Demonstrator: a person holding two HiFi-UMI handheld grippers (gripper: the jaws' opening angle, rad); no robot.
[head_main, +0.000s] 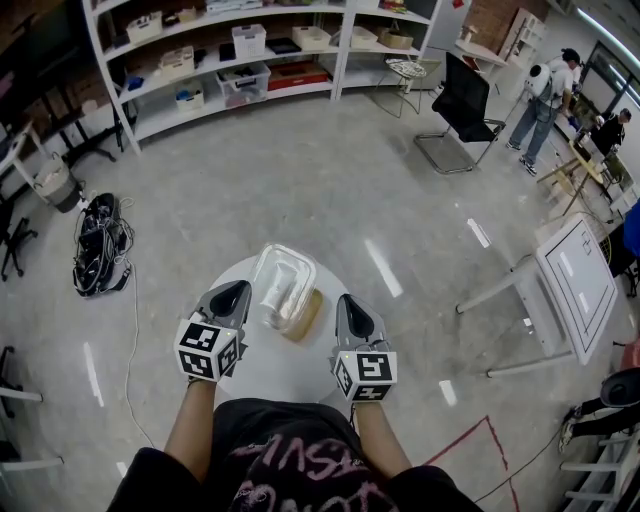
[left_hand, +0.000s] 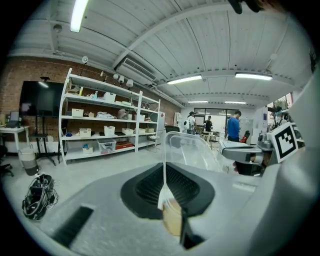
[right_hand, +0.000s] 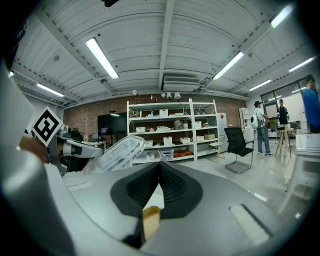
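A clear plastic box (head_main: 283, 285) with a white tube inside sits on a small round white table (head_main: 258, 372), and a tan piece (head_main: 304, 317) lies against its right side. My left gripper (head_main: 231, 294) rests just left of the box, jaws shut with nothing between them. My right gripper (head_main: 352, 306) sits just right of the tan piece, also shut and empty. The left gripper view shows the closed left gripper (left_hand: 164, 169) with the clear box (left_hand: 192, 150) beyond it. In the right gripper view, the shut right gripper (right_hand: 160, 168) has the box's lid (right_hand: 116, 153) up to its left.
White shelving (head_main: 240, 60) with bins lines the back wall. A bundle of black cables (head_main: 100, 245) lies on the floor at left. A black chair (head_main: 462, 110) stands at the back right, with people (head_main: 545, 95) beyond it. A white tilted table (head_main: 575, 285) is at right.
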